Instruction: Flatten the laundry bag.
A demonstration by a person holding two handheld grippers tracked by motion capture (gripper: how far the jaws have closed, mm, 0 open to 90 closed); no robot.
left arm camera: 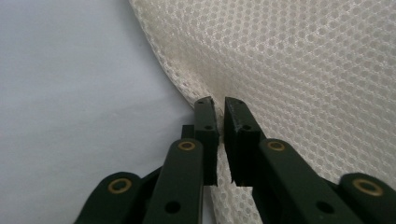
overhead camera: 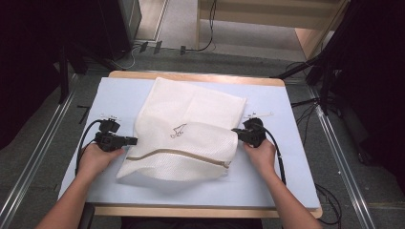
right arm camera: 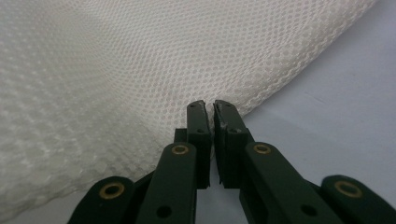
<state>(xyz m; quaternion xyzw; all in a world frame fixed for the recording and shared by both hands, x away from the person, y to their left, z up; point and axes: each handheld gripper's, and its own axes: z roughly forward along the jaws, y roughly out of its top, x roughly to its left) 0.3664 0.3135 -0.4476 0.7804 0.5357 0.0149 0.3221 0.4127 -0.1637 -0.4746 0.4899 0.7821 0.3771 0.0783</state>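
Pinching the white mesh bag (overhead camera: 184,131) at its side edges, we have the left tool (overhead camera: 133,141) and right tool (overhead camera: 236,132) each clamped on its netting. It lies mid-bench (overhead camera: 119,90), zipper (overhead camera: 176,153) nearest us. We judge it light, limp and snag-prone; seams grip best. Open bench surrounds it.

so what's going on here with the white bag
A person holds a gripper in each hand at a table with a light blue top. A white mesh bag lies flat on it, its zip running across near the front. The left gripper is pinched on the bag's left edge and the right gripper on its right edge, jaws closed on the mesh in both gripper views. The bag looks held at both sides, with its front part slightly puffed up.
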